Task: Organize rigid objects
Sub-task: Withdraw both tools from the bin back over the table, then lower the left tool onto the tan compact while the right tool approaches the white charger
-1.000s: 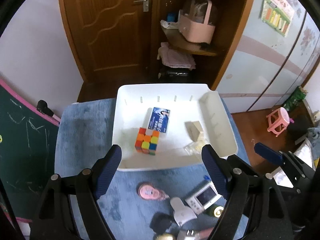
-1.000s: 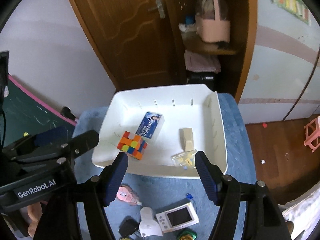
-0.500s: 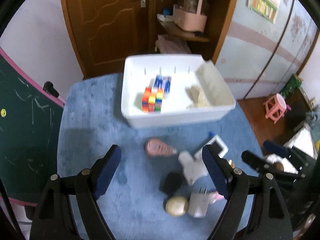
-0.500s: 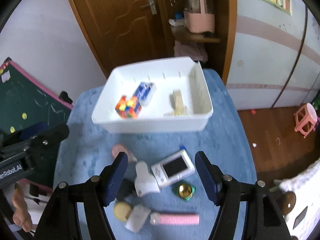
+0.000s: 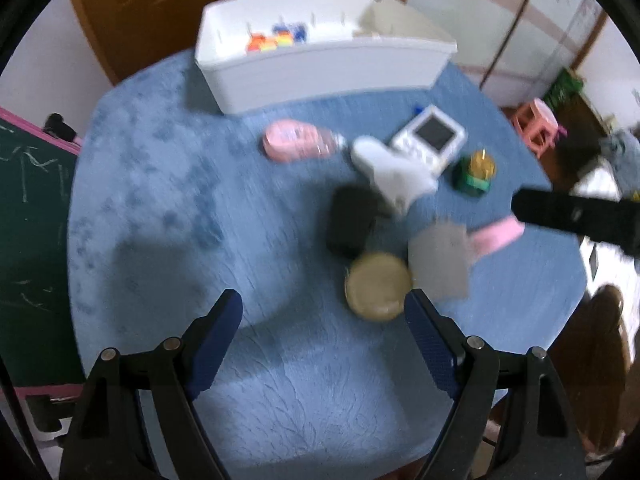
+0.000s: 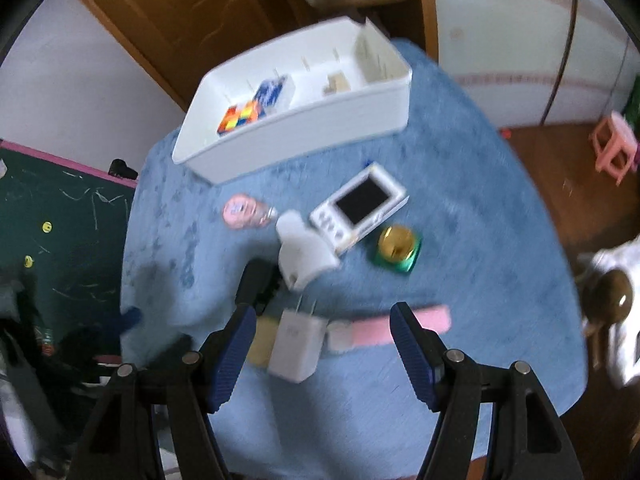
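Note:
A white bin (image 5: 320, 68) (image 6: 304, 128) at the far side of the blue table holds a colour cube (image 6: 240, 116), a blue box (image 6: 272, 92) and a beige block (image 6: 338, 82). Loose on the cloth lie a white handheld screen device (image 5: 430, 140) (image 6: 360, 204), a white plastic piece (image 5: 394, 172) (image 6: 304, 256), a pink round toy (image 5: 296, 144) (image 6: 244, 210), a black item (image 5: 348, 220), a round tan tin (image 5: 378, 286), a white plug charger (image 6: 294, 346), a pink stick (image 6: 400, 328) and a gold-green object (image 5: 474, 172) (image 6: 398, 248). My left gripper (image 5: 322, 316) hangs open just left of the tin. My right gripper (image 6: 322, 328) is open above the charger.
The blue cloth (image 5: 160, 200) covers the table. A green chalkboard (image 5: 28, 216) stands at the left. A wooden door and shelf lie behind the bin. A pink stool (image 6: 614, 146) sits on the wooden floor at the right. The right gripper's black body (image 5: 576, 212) shows in the left wrist view.
Both grippers have pulled back from over the bin and dropped toward the loose items at the table's near side. The bin now sits far up in both views. Jaws unchanged.

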The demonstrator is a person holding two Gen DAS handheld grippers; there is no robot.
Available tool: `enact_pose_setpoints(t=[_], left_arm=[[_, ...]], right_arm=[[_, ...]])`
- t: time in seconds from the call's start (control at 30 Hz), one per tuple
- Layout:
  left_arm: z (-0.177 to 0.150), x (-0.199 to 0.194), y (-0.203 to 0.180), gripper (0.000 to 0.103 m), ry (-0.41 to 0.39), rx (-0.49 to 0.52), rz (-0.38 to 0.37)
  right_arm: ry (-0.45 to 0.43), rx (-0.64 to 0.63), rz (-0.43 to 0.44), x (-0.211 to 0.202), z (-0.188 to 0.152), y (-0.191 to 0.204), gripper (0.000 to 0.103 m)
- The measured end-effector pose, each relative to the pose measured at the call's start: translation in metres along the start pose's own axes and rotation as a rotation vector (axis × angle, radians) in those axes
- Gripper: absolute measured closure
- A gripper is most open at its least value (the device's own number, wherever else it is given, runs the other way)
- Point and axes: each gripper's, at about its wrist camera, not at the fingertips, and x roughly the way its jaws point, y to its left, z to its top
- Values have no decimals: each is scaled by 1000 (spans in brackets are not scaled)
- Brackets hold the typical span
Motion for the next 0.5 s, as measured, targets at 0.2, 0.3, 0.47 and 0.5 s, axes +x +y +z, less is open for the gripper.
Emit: enact_pose_setpoints(t=[0.2,0.3,0.47,0.5], left_arm=[[-16,32,-5,18,51,48,-8],[-19,38,-6,18,53,54,-27],[-22,41,-11,18,51,79,-40],[-23,42,-12,18,54,80,-39]], right_arm=[[92,84,48,22,-13,3,33],[122,106,52,31,-16,6,33],[176,153,57,50,-17,7,41],[185,162,59,54,-17,6,42]])
